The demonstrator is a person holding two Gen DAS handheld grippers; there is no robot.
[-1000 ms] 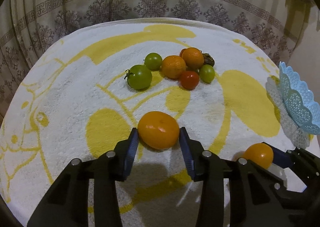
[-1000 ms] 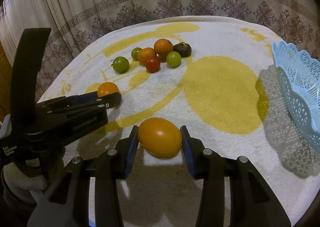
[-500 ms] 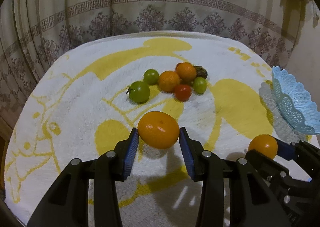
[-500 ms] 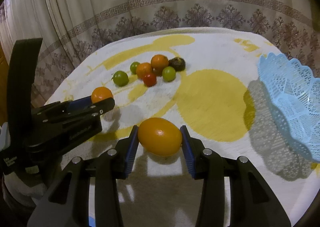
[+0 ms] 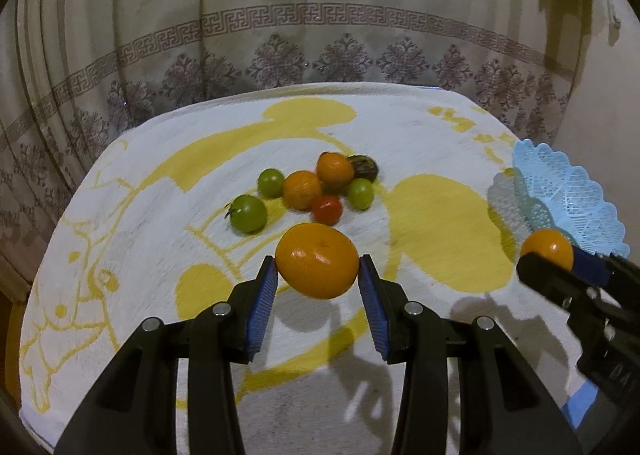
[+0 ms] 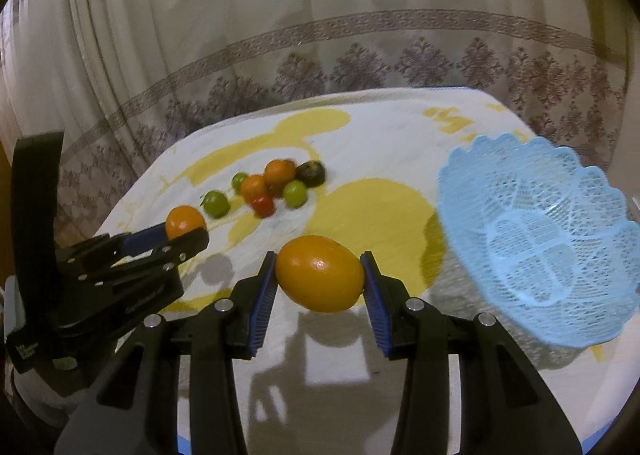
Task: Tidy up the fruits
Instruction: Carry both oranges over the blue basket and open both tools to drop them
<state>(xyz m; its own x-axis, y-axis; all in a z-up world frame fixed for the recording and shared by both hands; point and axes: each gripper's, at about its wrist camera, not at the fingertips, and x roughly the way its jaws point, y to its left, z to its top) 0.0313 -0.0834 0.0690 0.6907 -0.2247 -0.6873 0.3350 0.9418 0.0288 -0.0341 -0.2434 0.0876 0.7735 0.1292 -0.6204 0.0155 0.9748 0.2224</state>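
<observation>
Two oranges are clamped clear of the tabletop (image 5: 400, 127), one (image 5: 317, 259) in the left tool (image 5: 317, 279) and one (image 6: 319, 273) in the right tool (image 6: 319, 281); smooth rind may slip before reaching the basket (image 6: 536, 239).

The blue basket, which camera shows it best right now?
The right wrist view. There the whole blue basket shows, lace rim and empty inside, on the towel. The left wrist view catches only its rim at the right edge, partly behind the right gripper and its orange.
</observation>
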